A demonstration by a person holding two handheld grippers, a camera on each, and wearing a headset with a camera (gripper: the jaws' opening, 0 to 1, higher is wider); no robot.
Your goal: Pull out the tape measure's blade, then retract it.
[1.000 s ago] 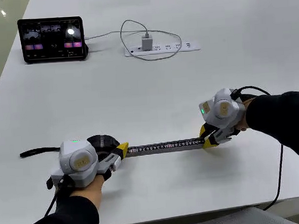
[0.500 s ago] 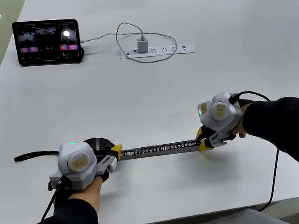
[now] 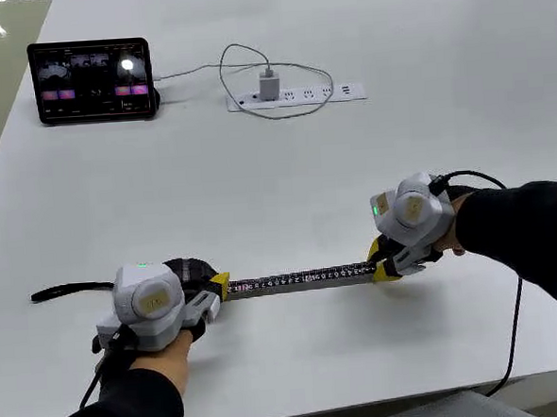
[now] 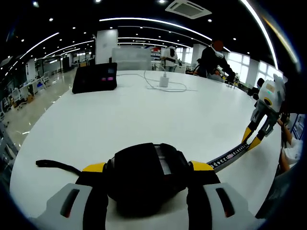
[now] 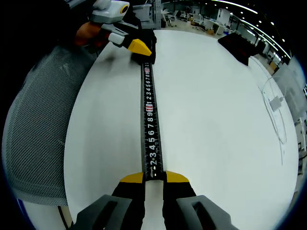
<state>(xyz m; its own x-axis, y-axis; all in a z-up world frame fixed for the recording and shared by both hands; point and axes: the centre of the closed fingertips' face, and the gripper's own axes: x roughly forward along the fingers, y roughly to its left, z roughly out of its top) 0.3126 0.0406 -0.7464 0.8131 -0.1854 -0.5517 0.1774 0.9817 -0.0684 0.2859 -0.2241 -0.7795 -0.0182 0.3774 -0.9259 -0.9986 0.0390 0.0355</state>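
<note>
A broad, smooth white counter (image 3: 257, 172) stands in a bright open-plan office. A tablet (image 3: 91, 80) and a white power strip (image 3: 295, 95) sit toward the upper left of the head view, well apart from the work. At the lower left, the left hand-held gripper (image 3: 208, 298) is clamped around the tape measure's case (image 4: 146, 175), a rounded black body on the counter, with a black strap (image 3: 66, 290) trailing left. The blade (image 5: 149, 110), a thin dark strip with pale numerals, runs straight rightward from the case. The right hand-held gripper (image 3: 386, 268) pinches its free end between yellow-tipped jaws. The blade's long axis joins the two grippers, so retracting likely means guiding the right one back along that line toward the case.
</note>
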